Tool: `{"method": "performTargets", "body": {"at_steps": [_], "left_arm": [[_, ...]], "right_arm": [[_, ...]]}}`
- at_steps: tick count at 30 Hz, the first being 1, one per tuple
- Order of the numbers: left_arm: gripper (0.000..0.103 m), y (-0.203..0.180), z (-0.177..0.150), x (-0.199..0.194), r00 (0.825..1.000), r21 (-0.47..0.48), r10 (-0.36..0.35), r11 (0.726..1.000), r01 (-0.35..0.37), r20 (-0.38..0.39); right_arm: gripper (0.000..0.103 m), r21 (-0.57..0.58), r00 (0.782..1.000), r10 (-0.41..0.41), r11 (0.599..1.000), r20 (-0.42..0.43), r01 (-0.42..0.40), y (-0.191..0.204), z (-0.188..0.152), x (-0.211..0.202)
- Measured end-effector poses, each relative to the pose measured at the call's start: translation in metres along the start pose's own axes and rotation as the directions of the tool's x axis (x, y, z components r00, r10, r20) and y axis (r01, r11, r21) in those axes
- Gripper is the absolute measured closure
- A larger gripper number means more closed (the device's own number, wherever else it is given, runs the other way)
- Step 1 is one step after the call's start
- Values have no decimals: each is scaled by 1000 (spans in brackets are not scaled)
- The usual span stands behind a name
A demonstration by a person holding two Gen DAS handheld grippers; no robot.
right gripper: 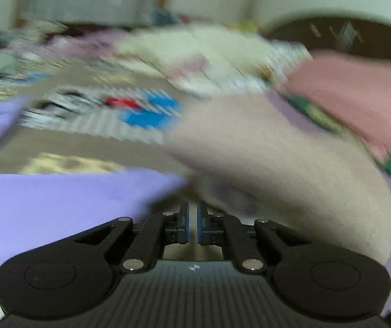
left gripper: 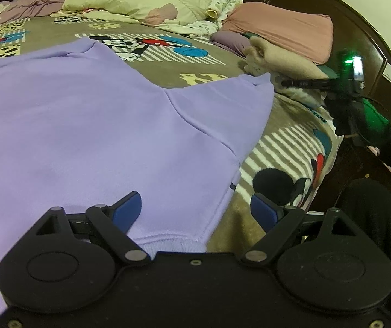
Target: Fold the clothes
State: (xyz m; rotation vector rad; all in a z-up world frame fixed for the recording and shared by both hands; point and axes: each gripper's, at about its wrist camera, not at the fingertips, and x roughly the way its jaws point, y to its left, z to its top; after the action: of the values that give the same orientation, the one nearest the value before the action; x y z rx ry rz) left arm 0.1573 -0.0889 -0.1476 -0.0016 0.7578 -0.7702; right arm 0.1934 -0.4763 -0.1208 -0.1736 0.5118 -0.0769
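Lilac sweatshirt (left gripper: 91, 125): spread flat on bed (left gripper: 222, 54), smooth, ribbed hem nearest you, sleeve reaching right. Your left hand-held gripper (left gripper: 195, 207): fingers spread wide, hovering over hem corner, gripping nothing. Cream quilt (left gripper: 140, 2) heaped beyond. Beige folded blanket (left gripper: 282, 57) and pink pillow (left gripper: 280, 27) just beside sleeve end. Your right hand-held gripper (right gripper: 192, 218): fingers nearly pressed together, narrow gap, empty; view blurred.
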Motion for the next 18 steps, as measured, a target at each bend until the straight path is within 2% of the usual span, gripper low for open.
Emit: {"method": "performTargets", "body": {"at_steps": [2, 3, 4, 5, 6, 7, 9, 10, 12, 13, 14, 15, 16, 18], "left_arm": [[16, -1, -1, 0, 1000, 4, 4, 1000, -4, 0], [16, -1, -1, 0, 1000, 2, 4, 1000, -4, 0], [16, 0, 0, 0, 1000, -1, 3, 1000, -3, 1], [16, 0, 0, 0, 1000, -7, 2, 1000, -2, 1], [16, 1, 1, -1, 1000, -14, 1, 1000, -1, 2], [16, 2, 1, -3, 1000, -19, 2, 1000, -2, 3], [16, 4, 1, -8, 1000, -22, 6, 1000, -5, 11], [16, 5, 0, -11, 1000, -23, 5, 1000, -5, 16], [16, 8, -2, -16, 1000, -20, 8, 1000, -7, 26], [16, 10, -3, -19, 999, -22, 10, 1000, -9, 31], [16, 12, -5, -22, 999, -25, 11, 1000, -10, 36], [16, 14, -7, -24, 999, -30, 13, 999, -12, 41], [16, 16, -8, -27, 999, -35, 23, 999, -21, 46], [16, 21, -9, -35, 997, -46, 50, 998, -47, 61]], "right_arm": [[97, -100, 998, 62, 993, 19, -60, 23, 5, 4], [97, -110, 998, 54, 992, -14, -55, 29, 6, 15], [97, -68, 994, 29, 997, -107, -36, 25, 0, 36], [99, 39, 976, 52, 998, -212, -45, 11, -10, 55], [100, 180, 979, 98, 981, -178, -65, -8, -16, 56], [103, 279, 979, 111, 958, -173, -59, -21, -17, 54], [103, 304, 987, 81, 952, -142, -35, -24, -12, 46], [92, 276, 993, 59, 961, -101, -29, -18, -7, 37], [86, 235, 997, 67, 970, -39, -56, -7, 4, 30], [74, 219, 997, 76, 973, -18, -70, -3, 9, 28], [66, 202, 998, 38, 979, -43, -28, 2, 10, 33], [56, 203, 993, -6, 979, -117, 30, 5, 9, 50], [56, 235, 968, -18, 969, -250, 78, 2, 0, 71], [57, 325, 975, -38, 940, -218, 109, -3, -5, 62]]}}
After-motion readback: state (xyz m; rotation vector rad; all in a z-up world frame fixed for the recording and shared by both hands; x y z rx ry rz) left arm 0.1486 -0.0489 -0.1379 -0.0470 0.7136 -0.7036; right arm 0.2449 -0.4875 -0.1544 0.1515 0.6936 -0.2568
